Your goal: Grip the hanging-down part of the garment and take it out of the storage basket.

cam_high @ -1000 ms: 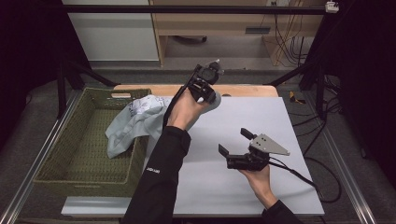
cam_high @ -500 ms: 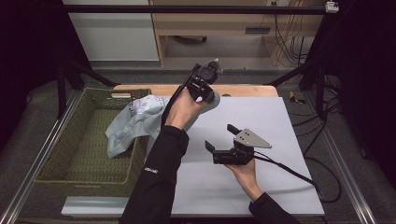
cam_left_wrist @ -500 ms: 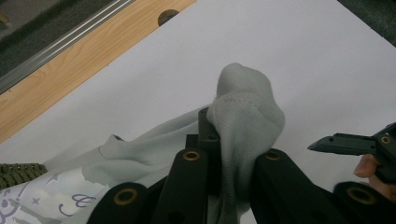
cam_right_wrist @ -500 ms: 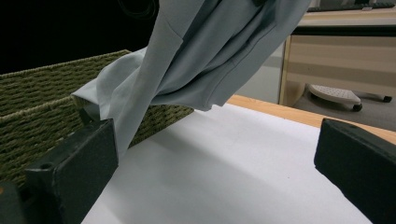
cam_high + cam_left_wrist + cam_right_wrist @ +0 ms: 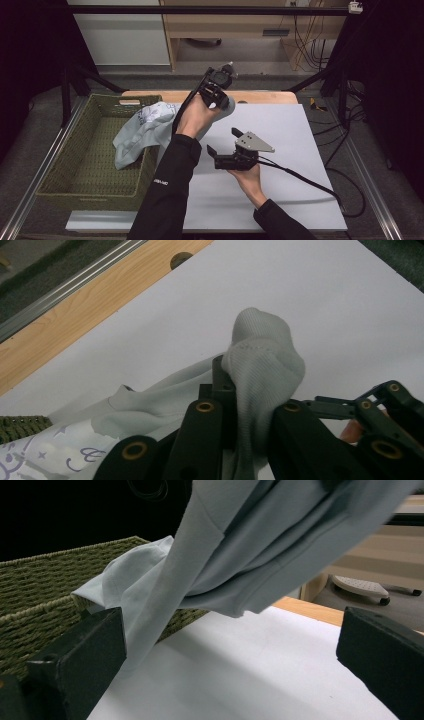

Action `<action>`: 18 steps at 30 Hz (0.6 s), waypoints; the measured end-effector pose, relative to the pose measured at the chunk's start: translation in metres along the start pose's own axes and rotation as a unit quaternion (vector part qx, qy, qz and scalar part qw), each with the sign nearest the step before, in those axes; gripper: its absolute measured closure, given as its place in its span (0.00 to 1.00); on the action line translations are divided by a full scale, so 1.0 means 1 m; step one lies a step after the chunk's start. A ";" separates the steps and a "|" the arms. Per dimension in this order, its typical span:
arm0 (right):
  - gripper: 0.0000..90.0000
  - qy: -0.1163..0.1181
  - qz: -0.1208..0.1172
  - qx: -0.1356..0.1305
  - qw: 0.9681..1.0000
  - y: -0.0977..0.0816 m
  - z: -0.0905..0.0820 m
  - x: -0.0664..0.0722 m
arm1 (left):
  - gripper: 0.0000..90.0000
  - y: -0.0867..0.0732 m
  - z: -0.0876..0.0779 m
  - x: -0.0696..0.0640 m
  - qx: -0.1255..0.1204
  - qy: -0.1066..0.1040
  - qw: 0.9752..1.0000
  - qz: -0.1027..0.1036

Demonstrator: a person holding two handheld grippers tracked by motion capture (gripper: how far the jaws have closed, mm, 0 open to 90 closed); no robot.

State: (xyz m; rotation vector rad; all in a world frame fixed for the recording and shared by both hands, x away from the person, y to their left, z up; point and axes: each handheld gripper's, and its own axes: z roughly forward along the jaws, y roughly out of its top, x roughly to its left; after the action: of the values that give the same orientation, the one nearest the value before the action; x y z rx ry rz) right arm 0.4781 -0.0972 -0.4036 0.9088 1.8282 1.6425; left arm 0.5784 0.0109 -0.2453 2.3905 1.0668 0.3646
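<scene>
The left gripper [image 5: 240,405] has its jaws clamped on a bunched fold of a pale grey garment [image 5: 262,365], the ribbed cloth bulging up between and above them; in the high view that gripper [image 5: 216,89] is held raised over the far edge of the white table [image 5: 300,150], near the bare wooden strip [image 5: 260,96] along its back; the garment [image 5: 145,130] hangs from the jaws in a long diagonal, its long axis running from the raised gripper down and to the left, its lower end draped over the rim of the green woven basket [image 5: 90,175] at the table's left; a purple print of stars and looping script shows on the cloth [image 5: 55,460], too partial to read; small white lettering on the person's dark left sleeve [image 5: 161,182] is too small to read; the right gripper [image 5: 222,147], with its grey three-cornered plate, is held low over the middle of the table with its jaws wide apart, pointing left toward the hanging cloth; from its own view the garment [image 5: 250,545] hangs close ahead of the parted jaws, the basket [image 5: 35,585] behind it.
</scene>
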 end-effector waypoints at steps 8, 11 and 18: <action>0.00 0.007 -0.003 0.011 1.000 -0.008 0.027 0.005 | 0.94 0.001 -0.005 0.002 -0.003 0.002 1.000 0.000; 0.00 0.011 -0.002 0.016 1.000 -0.011 0.034 0.002 | 0.94 0.001 -0.006 0.002 -0.003 0.002 1.000 0.001; 0.01 0.019 0.005 0.021 1.000 -0.014 0.053 0.005 | 0.94 0.002 -0.009 0.001 -0.003 0.006 1.000 0.004</action>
State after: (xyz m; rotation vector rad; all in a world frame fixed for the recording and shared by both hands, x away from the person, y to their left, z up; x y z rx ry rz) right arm 0.5130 -0.0600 -0.4245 0.9122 1.8925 1.6436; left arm 0.5761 0.0131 -0.2369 2.3920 1.0596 0.3840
